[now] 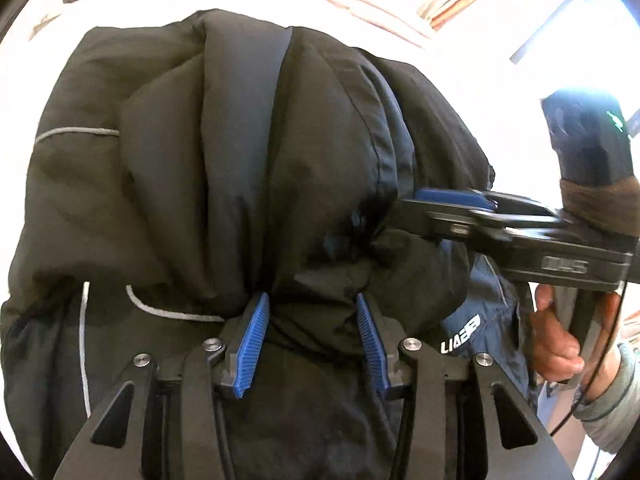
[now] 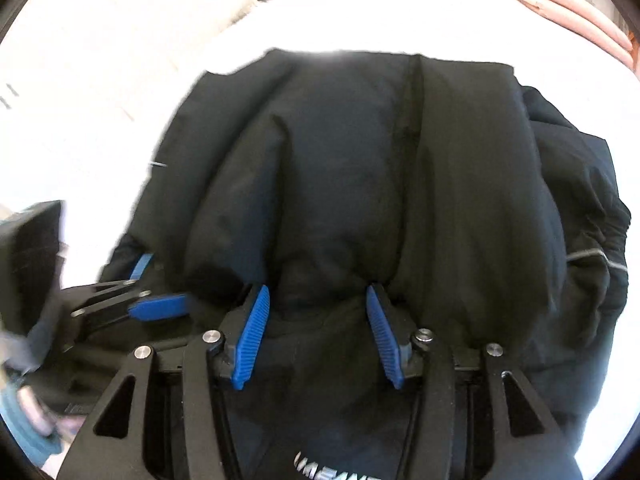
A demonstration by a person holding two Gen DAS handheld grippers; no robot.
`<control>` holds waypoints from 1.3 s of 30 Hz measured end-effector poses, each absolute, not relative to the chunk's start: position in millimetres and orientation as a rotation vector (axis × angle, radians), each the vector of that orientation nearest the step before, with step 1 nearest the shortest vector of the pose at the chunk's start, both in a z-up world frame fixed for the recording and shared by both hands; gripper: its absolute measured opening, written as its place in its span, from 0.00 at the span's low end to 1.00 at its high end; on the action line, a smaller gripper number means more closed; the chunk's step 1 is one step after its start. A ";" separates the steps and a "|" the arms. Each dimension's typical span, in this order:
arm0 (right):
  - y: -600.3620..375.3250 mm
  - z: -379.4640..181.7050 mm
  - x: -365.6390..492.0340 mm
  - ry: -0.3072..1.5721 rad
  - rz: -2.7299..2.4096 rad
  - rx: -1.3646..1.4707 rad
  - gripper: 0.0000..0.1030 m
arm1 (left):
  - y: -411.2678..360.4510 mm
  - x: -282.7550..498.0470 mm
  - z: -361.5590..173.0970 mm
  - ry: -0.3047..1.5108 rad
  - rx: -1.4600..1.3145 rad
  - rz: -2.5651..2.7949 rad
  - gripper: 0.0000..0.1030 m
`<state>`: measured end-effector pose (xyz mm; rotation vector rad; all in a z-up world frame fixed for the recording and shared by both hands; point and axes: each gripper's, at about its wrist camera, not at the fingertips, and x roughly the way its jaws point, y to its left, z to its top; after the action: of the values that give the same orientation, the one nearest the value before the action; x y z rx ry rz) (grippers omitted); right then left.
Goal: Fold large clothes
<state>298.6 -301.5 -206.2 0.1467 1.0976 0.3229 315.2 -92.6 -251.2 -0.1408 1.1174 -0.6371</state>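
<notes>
We are in the middle of folding the big black jacket [image 1: 224, 168] on the white worktop [image 1: 36, 72]. Our left tongs [image 1: 310, 304] and right tongs [image 2: 318, 300] each pinch a thick bunch of it. Next we should probably lay it flat and let go.

Both my grippers, left gripper [image 1: 312, 344] and right gripper [image 2: 318, 336], have matte black frames with triangular cut-outs, silver round-head screws and ribbed blue pads [image 1: 250, 346]. A thin black cable [image 1: 592, 392] runs past my right hand [image 1: 556, 344]. My sleeve [image 1: 612, 408] is grey.
</notes>
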 end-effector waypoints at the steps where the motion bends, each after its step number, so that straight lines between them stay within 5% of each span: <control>1: -307.9 -201.5 290.4 1.078 0.342 0.170 0.54 | -87.3 313.1 -246.9 1.104 -0.151 -0.633 0.46; 15: -402.3 -151.1 160.7 0.918 0.180 0.267 0.61 | -43.0 241.2 -182.2 0.947 -0.066 -0.518 0.47; 19: -422.8 -130.5 104.1 0.888 0.053 0.286 0.70 | -0.2 204.3 -165.0 0.894 -0.139 -0.466 0.47; 26: -445.7 -126.1 -14.7 0.949 -0.160 0.372 0.72 | 71.6 134.0 -149.2 0.988 -0.092 -0.250 0.49; 29: -463.1 -135.1 -46.3 0.983 -0.196 0.407 0.72 | 105.2 108.2 -155.8 1.011 -0.154 -0.250 0.61; 39: -488.6 -203.3 -94.5 1.100 -0.195 0.611 0.72 | 166.8 75.0 -218.4 1.123 -0.311 -0.187 0.62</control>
<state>-94.5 -488.6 -203.3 0.6108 1.0997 -0.1948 75.0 166.8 -218.4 -0.3113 1.1227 -0.1869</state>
